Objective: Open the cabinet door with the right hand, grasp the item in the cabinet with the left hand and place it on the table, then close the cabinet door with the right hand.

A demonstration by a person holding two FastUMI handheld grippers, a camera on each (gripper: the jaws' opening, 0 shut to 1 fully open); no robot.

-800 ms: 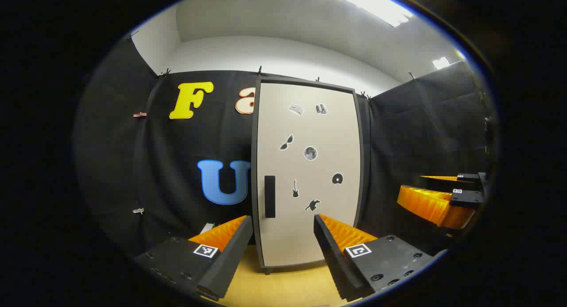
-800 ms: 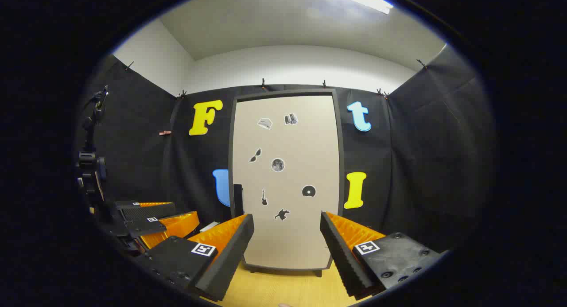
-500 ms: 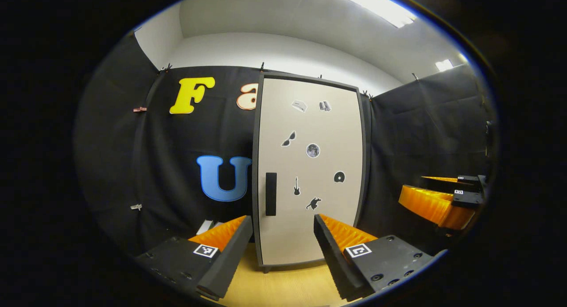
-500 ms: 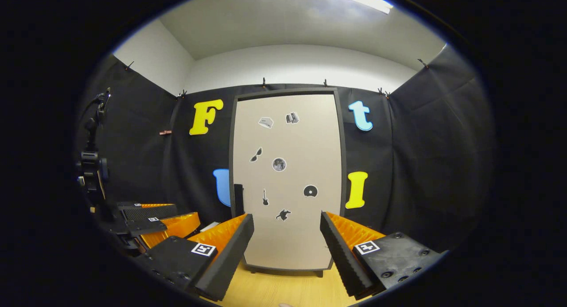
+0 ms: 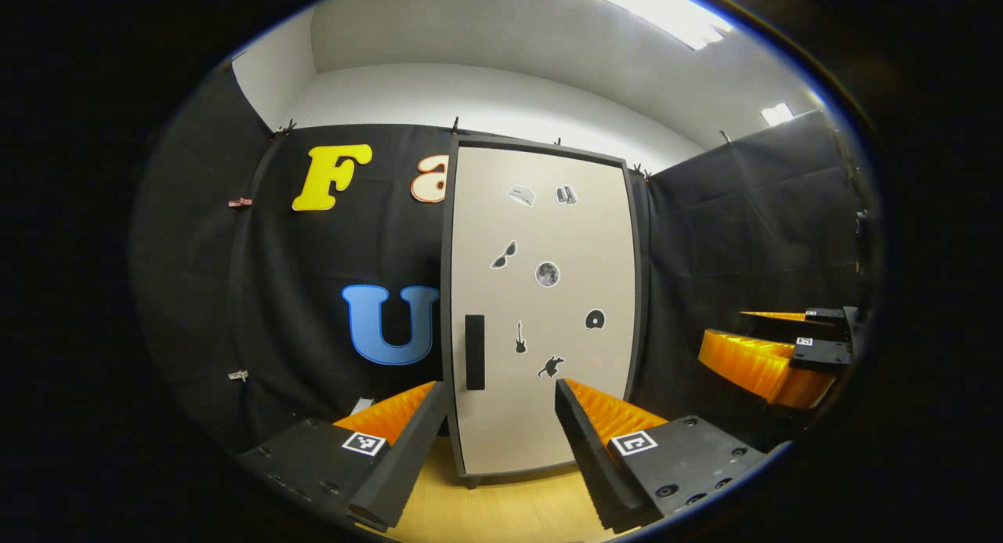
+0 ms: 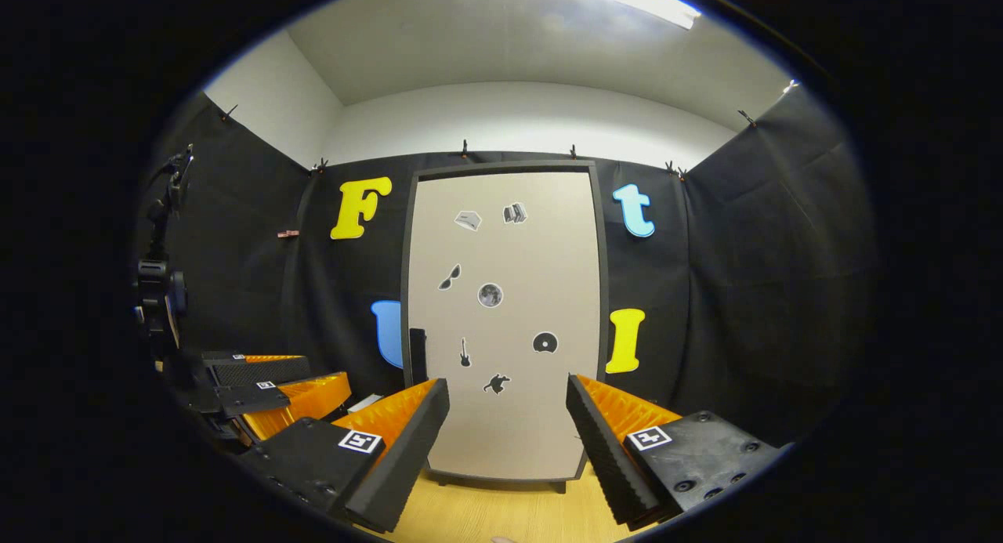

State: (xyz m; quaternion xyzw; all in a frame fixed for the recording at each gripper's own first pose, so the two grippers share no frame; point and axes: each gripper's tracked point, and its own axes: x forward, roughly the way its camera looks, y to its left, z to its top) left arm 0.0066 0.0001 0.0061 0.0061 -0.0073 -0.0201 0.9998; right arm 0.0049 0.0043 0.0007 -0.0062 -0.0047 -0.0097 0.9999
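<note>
While the door point(image 6: 501, 323) was shut, w/ its handle point(image 6: 418, 356) at the left edge, we held both grippers, right point(image 6: 508, 441) & left point(image 5: 501, 441), wide open, empty, well apart from it. Item inside: hidden. Risk, we judged: right fingers point(image 6: 607, 441) slip off the slim handle, or the swinging door hits the left gripper.

Bright, even light pours from the ceiling strip point(image 5: 654, 10), glaring white at the top in both views. The pale cabinet door point(image 6: 505, 316) looks sharp and evenly lit; fisheye bending curves its edges, and the black cloth swallows detail.
</note>
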